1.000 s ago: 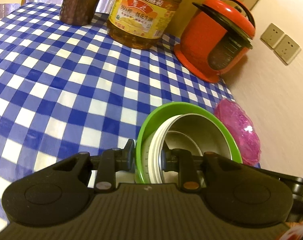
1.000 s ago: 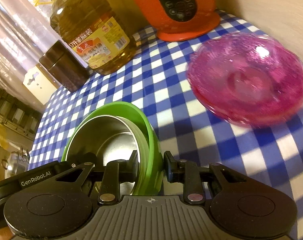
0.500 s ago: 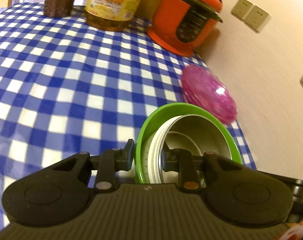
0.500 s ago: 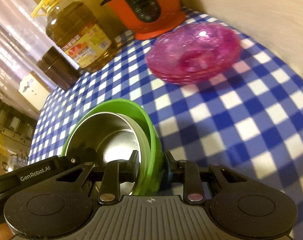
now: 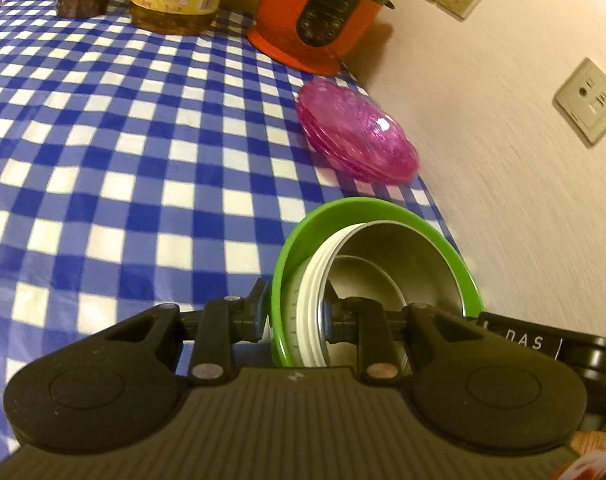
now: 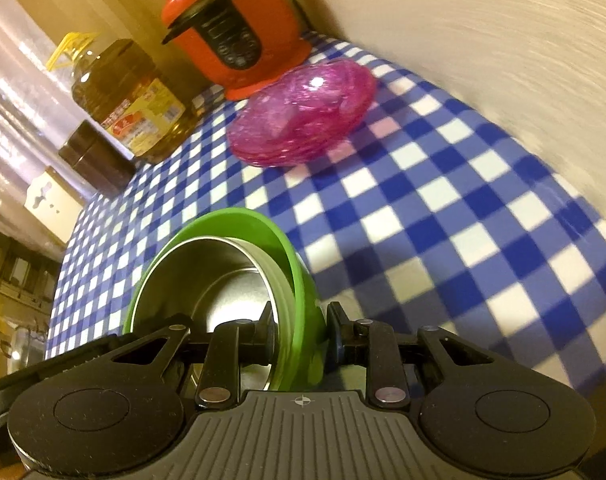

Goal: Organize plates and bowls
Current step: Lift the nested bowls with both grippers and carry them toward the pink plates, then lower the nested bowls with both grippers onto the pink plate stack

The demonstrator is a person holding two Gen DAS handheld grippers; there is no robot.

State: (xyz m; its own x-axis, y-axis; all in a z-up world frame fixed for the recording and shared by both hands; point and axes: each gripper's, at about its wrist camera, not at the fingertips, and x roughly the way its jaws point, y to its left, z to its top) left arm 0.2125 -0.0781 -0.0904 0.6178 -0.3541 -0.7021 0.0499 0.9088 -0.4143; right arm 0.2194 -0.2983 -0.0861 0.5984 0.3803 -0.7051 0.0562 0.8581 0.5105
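Green plastic ringed the round bowl (image 5: 377, 210) that both grippers carried, a smaller steel bowl (image 6: 207, 276) nested inside it and the pair raised above the blue-and-white checked tablecloth (image 5: 123, 140). The left gripper (image 5: 295, 316) was clenched on the near rim, one finger outside the green wall, the other inside the steel; the right gripper (image 6: 299, 330) pinched the opposite rim the same way. The bowls looked tilted, so I judged they wanted levelling and an even, matched descent before either grip let go. Open cloth lay ahead and to the left. To the right, the table edge ran close along the pale wall (image 6: 483, 32), and the stack of pink translucent plates (image 6: 303, 112) sat near the orange pressure cooker (image 6: 231, 36), leaving little room there.
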